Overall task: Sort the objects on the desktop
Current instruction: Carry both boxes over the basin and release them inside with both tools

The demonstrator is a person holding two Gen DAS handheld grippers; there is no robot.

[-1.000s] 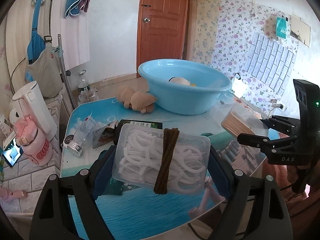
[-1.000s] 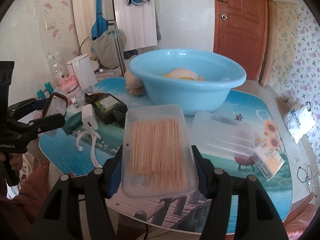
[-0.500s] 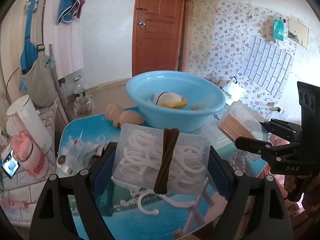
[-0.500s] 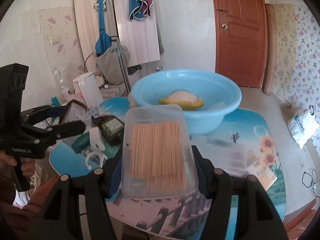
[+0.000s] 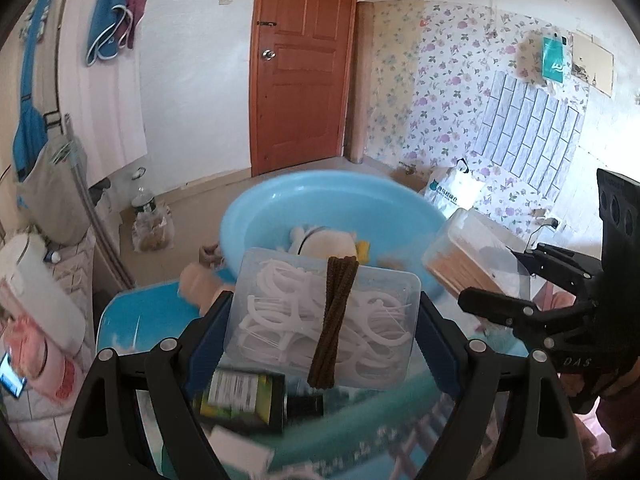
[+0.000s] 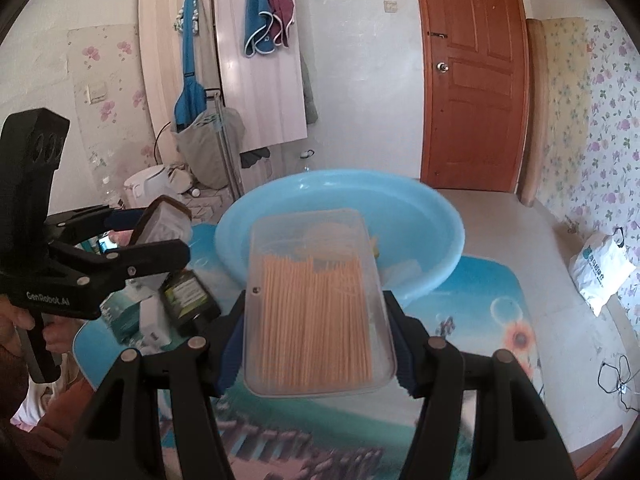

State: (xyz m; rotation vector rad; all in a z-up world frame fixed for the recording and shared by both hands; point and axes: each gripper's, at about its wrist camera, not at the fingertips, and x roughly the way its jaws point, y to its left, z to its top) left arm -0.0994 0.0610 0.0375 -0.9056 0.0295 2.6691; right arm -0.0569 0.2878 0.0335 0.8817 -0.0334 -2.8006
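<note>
Jaws clamped: our left gripper [image 5: 322, 320] pinches floss-pick box [image 5: 320, 316], right gripper [image 6: 316, 316] pinches toothpick box [image 6: 316, 312] (basin [image 6: 420, 216] at 12 o'clock, likely drop spot).

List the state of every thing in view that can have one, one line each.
Left gripper: jaws shut on the floss pick box.
Floss pick box: lid closed, brown band around it, held off the table.
Right gripper: jaws shut on the toothpick box.
Toothpick box: closed, full of sticks, held off the table.
Blue basin: upright on the table, plush toy inside.
Door: shut.
</note>
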